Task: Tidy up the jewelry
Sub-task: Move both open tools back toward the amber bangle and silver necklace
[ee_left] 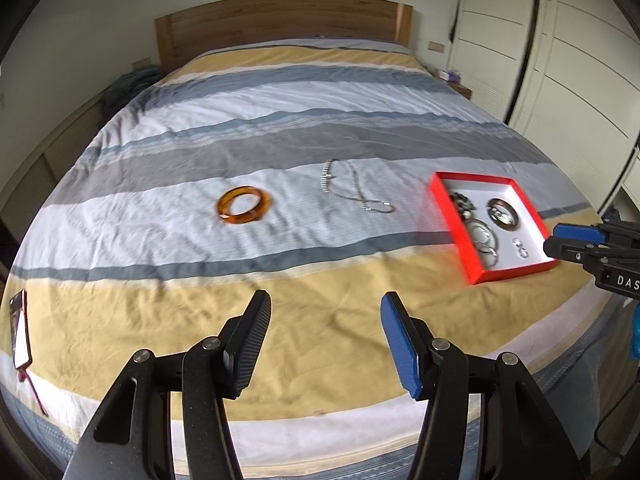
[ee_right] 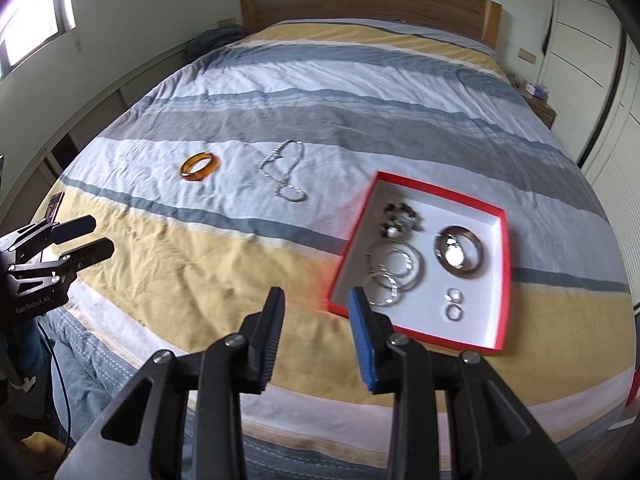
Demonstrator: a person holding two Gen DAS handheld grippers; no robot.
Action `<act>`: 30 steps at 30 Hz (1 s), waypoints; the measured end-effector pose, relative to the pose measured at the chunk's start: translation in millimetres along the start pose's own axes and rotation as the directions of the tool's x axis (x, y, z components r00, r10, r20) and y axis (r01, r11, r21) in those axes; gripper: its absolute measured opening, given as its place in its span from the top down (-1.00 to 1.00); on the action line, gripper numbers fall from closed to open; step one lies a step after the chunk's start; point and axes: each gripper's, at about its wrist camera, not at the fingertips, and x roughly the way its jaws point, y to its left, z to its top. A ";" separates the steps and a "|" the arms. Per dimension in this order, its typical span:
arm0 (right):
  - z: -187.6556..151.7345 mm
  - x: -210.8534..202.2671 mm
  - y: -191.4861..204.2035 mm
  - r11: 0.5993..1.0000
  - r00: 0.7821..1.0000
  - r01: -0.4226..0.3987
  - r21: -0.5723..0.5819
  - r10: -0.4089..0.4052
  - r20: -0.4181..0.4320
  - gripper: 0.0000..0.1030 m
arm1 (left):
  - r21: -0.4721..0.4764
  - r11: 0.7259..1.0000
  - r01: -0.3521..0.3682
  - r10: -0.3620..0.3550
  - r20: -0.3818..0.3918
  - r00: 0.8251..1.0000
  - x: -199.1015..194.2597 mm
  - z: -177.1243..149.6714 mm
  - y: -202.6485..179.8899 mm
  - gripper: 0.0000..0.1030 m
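An amber bangle (ee_left: 244,210) (ee_right: 199,166) and a silver chain necklace (ee_left: 352,194) (ee_right: 286,172) lie loose on the striped bedspread (ee_left: 320,112). To their right sits a red box (ee_left: 516,273) (ee_right: 440,336) with a white inside. It holds a dark beaded bracelet (ee_right: 400,218), silver hoops (ee_right: 394,270), a watch inside a dark bangle (ee_right: 458,254) and two small rings (ee_right: 454,304). My left gripper (ee_left: 326,300) (ee_right: 86,236) hangs open and empty over the yellow stripe, short of the bangle. My right gripper (ee_right: 316,296) (ee_left: 560,238) is open and empty at the box's near left corner.
A small red-framed mirror (ee_left: 20,332) lies at the bed's left edge. The wooden headboard (ee_left: 280,20) stands at the far end, with wardrobe doors (ee_left: 580,80) and a nightstand (ee_right: 540,108) on the right. A person's leg in jeans (ee_right: 88,360) is by the near edge.
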 end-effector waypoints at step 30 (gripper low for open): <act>67.2 124.1 75.6 0.995 0.995 -0.070 -0.065 0.065 -0.077 0.21 | -0.125 0.985 -0.117 0.116 -0.014 0.993 74.8 9.5 140.7 -0.22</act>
